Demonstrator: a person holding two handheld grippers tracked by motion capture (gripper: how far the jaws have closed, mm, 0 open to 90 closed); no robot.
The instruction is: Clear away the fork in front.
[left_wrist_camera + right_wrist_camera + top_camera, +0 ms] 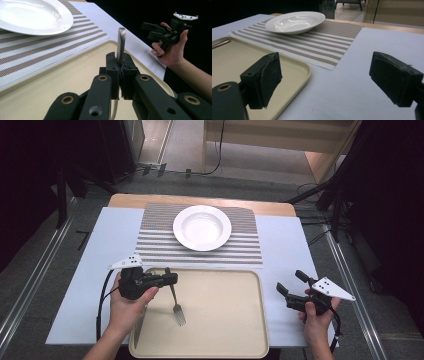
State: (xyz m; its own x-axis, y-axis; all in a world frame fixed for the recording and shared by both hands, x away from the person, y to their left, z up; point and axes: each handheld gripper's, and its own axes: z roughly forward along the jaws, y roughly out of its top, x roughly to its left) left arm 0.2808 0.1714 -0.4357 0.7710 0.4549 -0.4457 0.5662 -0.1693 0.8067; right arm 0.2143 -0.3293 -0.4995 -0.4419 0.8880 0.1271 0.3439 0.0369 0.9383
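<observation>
Beige tray (220,330) beneath my left gripper (170,279), jaws pinching fork (176,305) handle, tines hanging below. My right gripper (292,283) spread wide, nothing between, beside tray's edge.

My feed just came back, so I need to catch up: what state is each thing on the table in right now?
Fork: held by its handle in the left gripper, tines down over the tray.
Left gripper: shut on the fork.
Right gripper: open, nothing between its jaws, over the table right of the tray.
Plate: empty, upright on the striped mat.
Tray: flat on the table.
Striped mat: flat, under the plate.
</observation>
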